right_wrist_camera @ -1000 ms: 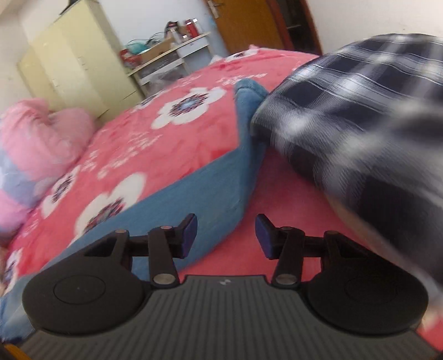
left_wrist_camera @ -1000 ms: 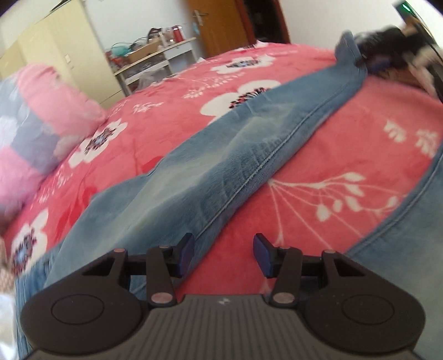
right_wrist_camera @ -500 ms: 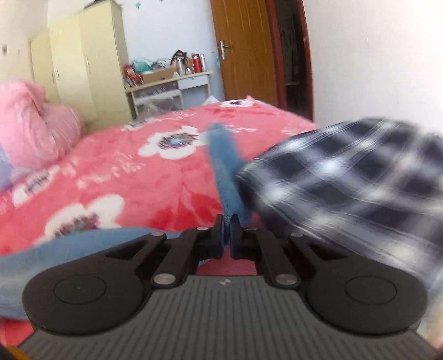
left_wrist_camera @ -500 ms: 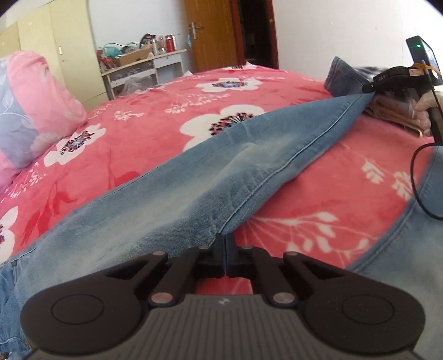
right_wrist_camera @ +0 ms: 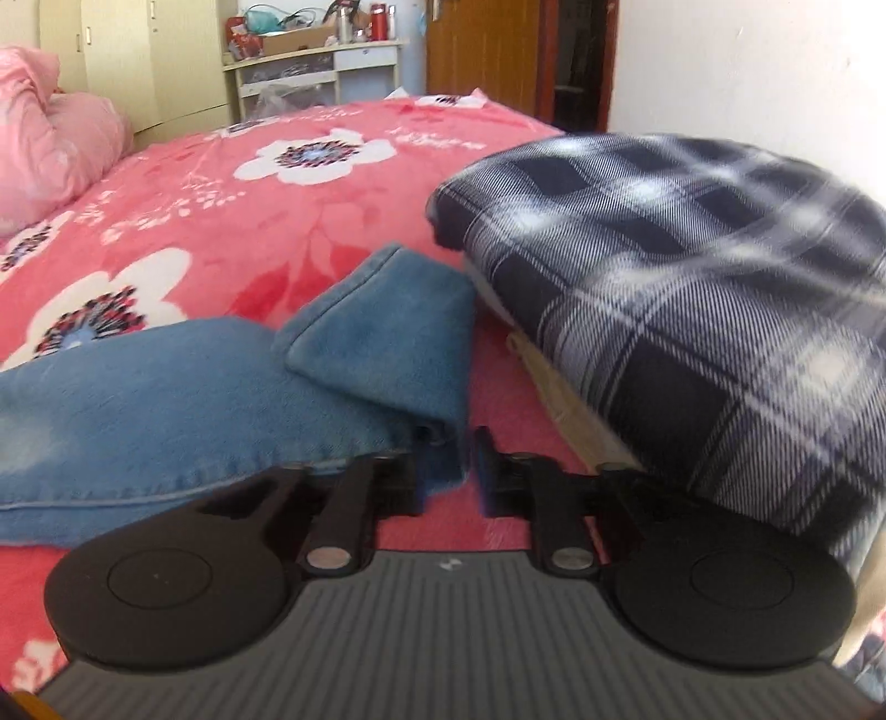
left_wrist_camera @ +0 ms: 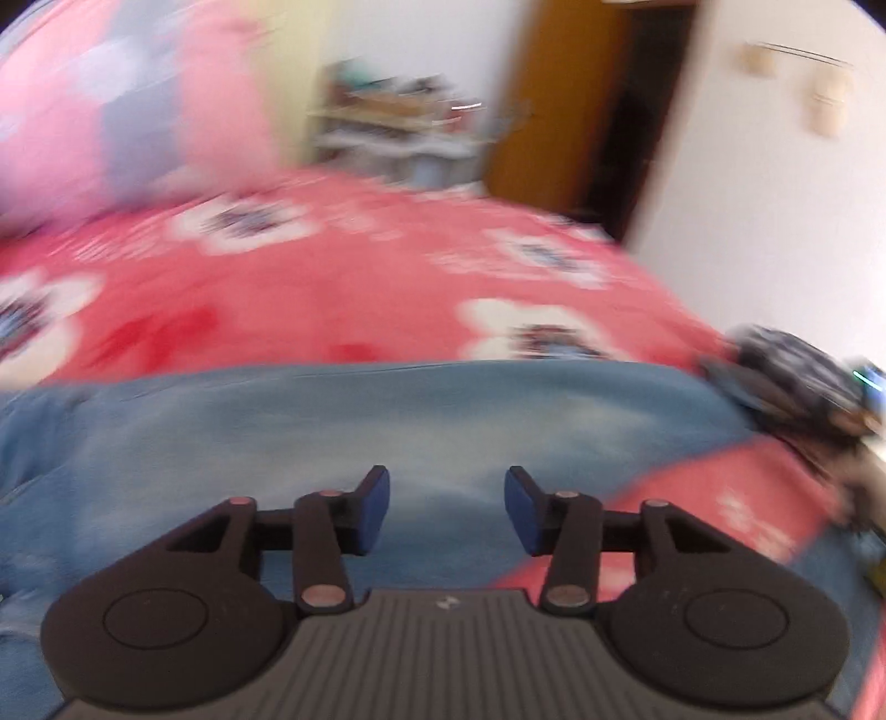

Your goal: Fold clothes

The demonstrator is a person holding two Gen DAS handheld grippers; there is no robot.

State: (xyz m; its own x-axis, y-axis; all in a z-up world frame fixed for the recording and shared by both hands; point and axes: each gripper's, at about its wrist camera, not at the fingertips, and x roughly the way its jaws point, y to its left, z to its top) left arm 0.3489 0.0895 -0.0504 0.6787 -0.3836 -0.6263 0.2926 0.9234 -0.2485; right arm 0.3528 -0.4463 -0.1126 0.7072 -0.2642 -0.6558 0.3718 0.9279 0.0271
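Observation:
Blue jeans (left_wrist_camera: 354,426) lie across the red flowered bedspread (left_wrist_camera: 343,288). In the blurred left wrist view my left gripper (left_wrist_camera: 446,509) is open and empty just above the denim. In the right wrist view the jeans' leg end (right_wrist_camera: 382,343) lies folded over on the leg, beside a folded dark plaid garment (right_wrist_camera: 692,288). My right gripper (right_wrist_camera: 446,471) is open with a narrow gap, its fingers at the edge of the denim.
Pink pillows (right_wrist_camera: 50,144) lie at the bed's far left. A cupboard (right_wrist_camera: 138,61), a cluttered shelf table (right_wrist_camera: 310,61) and a brown door (right_wrist_camera: 487,50) stand beyond the bed. A white wall (right_wrist_camera: 747,72) runs along the right.
Both grippers were shut on the jeans half a second ago and are now open. The leg end now lies folded over. The left view has swung left and blurred.

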